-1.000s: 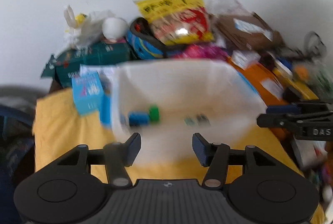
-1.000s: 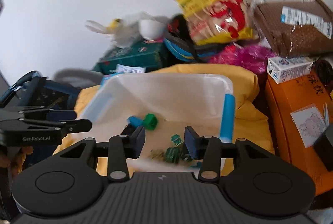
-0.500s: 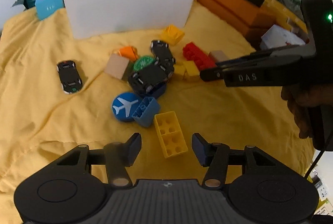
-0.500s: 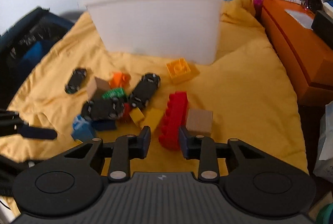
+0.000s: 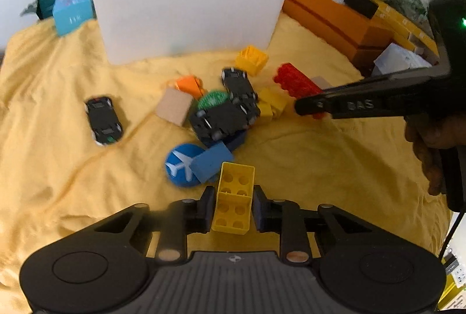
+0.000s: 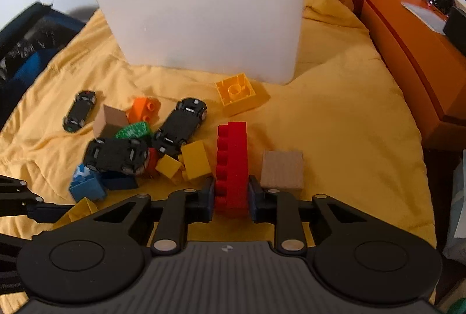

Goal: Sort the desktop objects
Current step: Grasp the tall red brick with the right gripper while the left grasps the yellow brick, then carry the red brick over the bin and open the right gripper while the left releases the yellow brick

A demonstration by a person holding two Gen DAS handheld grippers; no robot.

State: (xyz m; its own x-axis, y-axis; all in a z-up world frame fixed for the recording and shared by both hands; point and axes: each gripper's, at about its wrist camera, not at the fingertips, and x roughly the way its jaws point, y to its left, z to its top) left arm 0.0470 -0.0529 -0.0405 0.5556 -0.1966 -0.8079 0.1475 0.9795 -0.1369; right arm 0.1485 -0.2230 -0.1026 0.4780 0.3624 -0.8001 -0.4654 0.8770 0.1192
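Observation:
A pile of toys lies on a yellow cloth [image 5: 58, 156] in front of a white plastic bin [image 5: 186, 8], which also shows in the right wrist view [image 6: 209, 13]. My left gripper [image 5: 233, 207] is shut on a long yellow brick [image 5: 234, 197] lying hollow side up. My right gripper [image 6: 231, 197] is shut on a long red brick [image 6: 232, 159]; it shows from the side in the left wrist view [image 5: 308, 107]. The pile holds black toy cars [image 5: 103, 120] [image 6: 177, 126], a blue disc with a plane [image 5: 180, 165], a blue brick [image 5: 211, 163] and wooden cubes [image 6: 281, 169].
Orange boxes [image 6: 413, 51] line the right side of the cloth, with clutter behind them. A light blue box [image 5: 71, 12] stands left of the bin. A square yellow brick [image 6: 237, 94] lies near the bin's front. A dark bag [image 6: 26, 51] sits off the left edge.
Both grippers came down from above the bin to the toy pile and moved forward. The left one closed on the yellow brick, the right one on the red brick.

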